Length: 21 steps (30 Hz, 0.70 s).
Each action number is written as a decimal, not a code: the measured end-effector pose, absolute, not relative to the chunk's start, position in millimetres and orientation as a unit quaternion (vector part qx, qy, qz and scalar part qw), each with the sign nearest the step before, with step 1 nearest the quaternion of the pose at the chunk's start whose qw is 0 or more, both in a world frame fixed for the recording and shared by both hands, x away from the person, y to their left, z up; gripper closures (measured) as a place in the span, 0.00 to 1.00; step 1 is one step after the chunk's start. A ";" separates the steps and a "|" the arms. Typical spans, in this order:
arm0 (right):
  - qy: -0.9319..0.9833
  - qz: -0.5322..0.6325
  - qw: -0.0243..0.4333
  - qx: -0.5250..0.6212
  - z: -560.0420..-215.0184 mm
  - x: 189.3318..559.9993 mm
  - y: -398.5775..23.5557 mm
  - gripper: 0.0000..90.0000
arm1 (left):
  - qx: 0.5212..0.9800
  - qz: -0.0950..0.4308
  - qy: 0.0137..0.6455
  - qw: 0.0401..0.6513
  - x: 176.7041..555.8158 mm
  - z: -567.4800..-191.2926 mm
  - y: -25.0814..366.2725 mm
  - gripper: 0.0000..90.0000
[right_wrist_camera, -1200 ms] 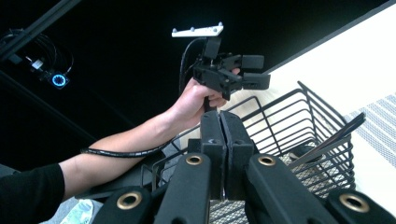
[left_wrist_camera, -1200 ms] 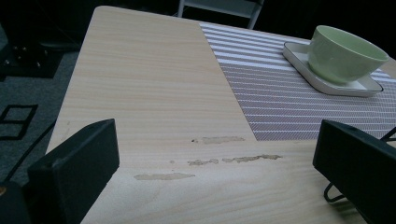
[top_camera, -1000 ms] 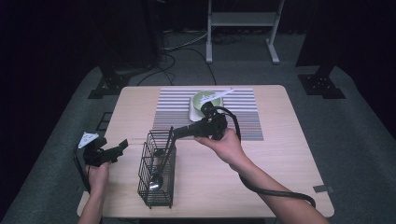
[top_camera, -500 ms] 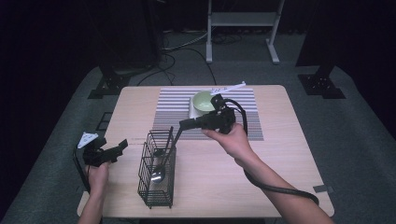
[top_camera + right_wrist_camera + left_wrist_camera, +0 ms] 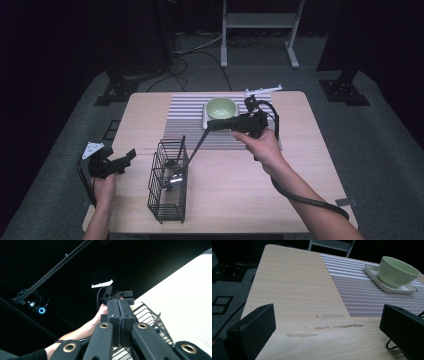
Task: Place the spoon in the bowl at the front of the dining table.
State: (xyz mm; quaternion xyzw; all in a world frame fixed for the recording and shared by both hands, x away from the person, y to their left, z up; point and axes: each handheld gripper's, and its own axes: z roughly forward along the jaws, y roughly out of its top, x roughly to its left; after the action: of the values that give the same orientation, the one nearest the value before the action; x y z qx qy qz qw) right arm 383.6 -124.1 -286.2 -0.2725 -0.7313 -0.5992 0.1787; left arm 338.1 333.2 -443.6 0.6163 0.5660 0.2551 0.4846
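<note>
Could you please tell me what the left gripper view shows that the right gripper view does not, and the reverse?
Left gripper view: a green bowl on a white tray, a striped mat, and scuffs on the wood.

Right gripper view: the right claw shut, by the high view on a utensil, plus the left hand and a dark beam.

Both: the table, the open left claw, and probably the basket, which the left view catches as a bit of wire.
</note>
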 end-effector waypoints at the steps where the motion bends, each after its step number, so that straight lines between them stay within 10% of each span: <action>1: -0.728 -0.602 0.178 -0.275 -285.3 384.2 -128.6 0.99 | 0.616 0.255 0.566 0.485 337.8 -443.6 333.8 0.00; 21: -0.703 -0.620 0.151 -0.313 -282.1 384.0 -188.9 0.99 | 0.612 0.251 0.570 0.487 338.0 -445.0 332.7 0.00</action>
State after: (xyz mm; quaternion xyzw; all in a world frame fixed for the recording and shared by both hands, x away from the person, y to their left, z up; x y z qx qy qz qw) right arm 384.0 -188.9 -282.1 -0.3130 -0.7032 -0.6203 0.1508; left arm 338.0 332.7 -445.0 0.6119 0.5703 0.2515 0.4869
